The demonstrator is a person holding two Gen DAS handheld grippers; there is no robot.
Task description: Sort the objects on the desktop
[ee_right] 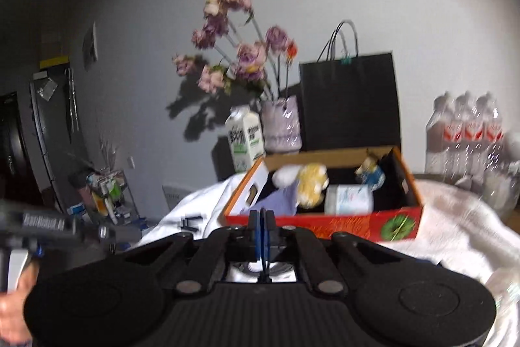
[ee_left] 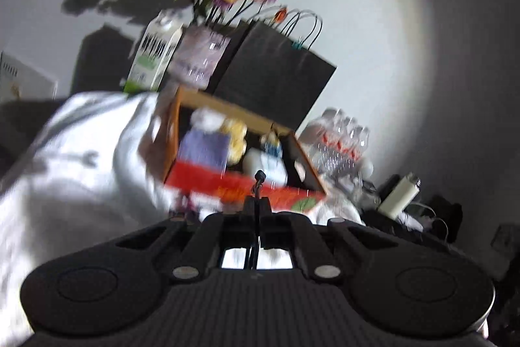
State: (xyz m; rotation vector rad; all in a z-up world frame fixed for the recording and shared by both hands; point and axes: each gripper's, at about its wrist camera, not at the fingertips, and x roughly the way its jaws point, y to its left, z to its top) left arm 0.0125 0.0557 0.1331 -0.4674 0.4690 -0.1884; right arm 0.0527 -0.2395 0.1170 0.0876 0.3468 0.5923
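White cloth covers the desk, wrinkled. The red cardboard box sits on it, open top, far of both grippers. I read it as the sort bin.

Behind the box: black paper bag, vase of dried flowers, milk carton to the left. Pack of water bottles off to the right.

Already in the box: purple flat item at left, yellow plush mid, white roll-like pack, small blue figure far right. Free floor space looks scarce and dark, mostly the near-right corner.

Left gripper: fingers together, clamped on a thin black stem with a small knob on top; can't tell what it is, too blurred. Right gripper: fingers together, pads touching; a thin blue strip shows between them, and I can't tell if that's an item or pad lining.

My read: both tools are up off the cloth, carrying toward the box. To do it well I'd:
- clear the near red wall before going over it
- aim the left load at the gap, not onto the plush
- keep the stem upright until it's low in the box, then release
- slow down; both views are smeared.
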